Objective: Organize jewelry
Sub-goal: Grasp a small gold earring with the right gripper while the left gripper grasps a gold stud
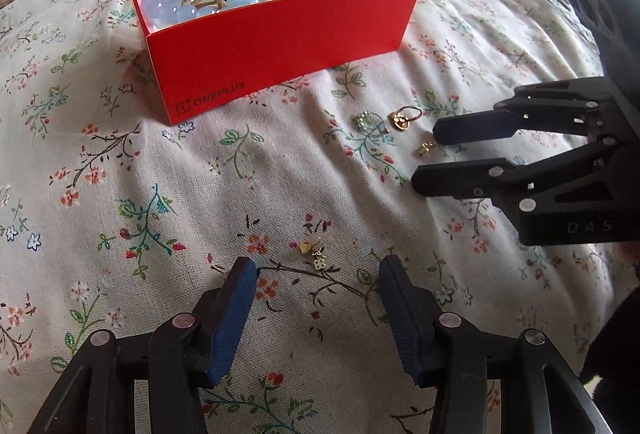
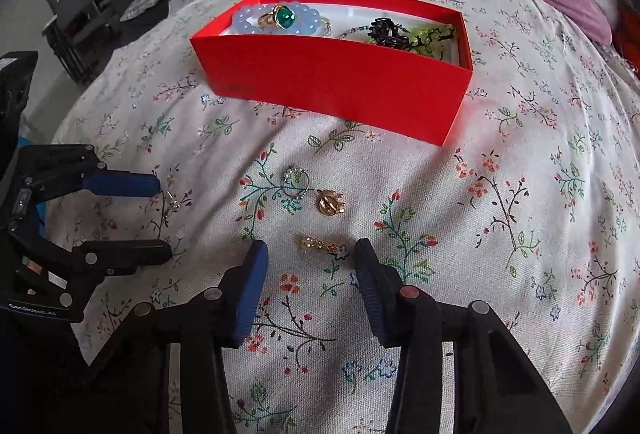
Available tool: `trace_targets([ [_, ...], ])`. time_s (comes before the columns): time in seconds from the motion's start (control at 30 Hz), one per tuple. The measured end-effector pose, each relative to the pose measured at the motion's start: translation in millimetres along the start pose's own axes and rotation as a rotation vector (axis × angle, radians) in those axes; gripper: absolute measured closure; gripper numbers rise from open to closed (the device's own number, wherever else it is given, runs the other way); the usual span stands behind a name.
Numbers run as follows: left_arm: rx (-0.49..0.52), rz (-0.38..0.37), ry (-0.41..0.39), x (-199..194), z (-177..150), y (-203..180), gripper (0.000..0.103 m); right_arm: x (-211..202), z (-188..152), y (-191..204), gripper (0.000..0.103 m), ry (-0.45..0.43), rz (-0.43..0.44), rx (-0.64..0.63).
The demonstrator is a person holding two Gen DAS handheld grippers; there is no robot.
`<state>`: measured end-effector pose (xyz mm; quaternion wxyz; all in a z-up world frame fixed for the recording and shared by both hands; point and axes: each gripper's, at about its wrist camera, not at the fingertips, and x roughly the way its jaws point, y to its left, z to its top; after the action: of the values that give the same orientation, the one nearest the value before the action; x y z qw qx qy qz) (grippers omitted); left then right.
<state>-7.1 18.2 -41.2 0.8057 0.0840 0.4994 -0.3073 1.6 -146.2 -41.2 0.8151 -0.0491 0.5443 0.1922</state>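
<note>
We see an open red cardboard box (image 2: 336, 89) on the floral-print bedsheet (image 2: 500, 234), holding a pale blue bead bracelet (image 2: 248, 23), a gold ring with a green stone (image 2: 280, 18) and a green-and-black beaded piece (image 2: 404, 33). Near the box lie a silver ring (image 2: 297, 182) and a gold heart-shaped ring (image 2: 329, 202). Our right gripper (image 2: 310, 254) is spread, a small gold earring (image 2: 322, 246) between its pads, untouched. Our left gripper (image 1: 318, 272) is spread too, a small gold charm earring (image 1: 314, 248) just beyond its tips.
</note>
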Motion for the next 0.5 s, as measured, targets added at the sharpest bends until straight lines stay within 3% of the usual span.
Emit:
trace_targets([
  [0.27, -0.001, -0.002, -0.003, 3.3, 0.2, -1.9, 0.044, 3.1, 3.7, 1.8, 0.065, 0.002, -0.008, 0.001],
  [0.5, -0.012, 0.001, -0.009, 3.9, 0.1, -1.2, 0.044, 1.4, 3.9, -0.3, 0.086, 0.008, -0.001, 0.003],
])
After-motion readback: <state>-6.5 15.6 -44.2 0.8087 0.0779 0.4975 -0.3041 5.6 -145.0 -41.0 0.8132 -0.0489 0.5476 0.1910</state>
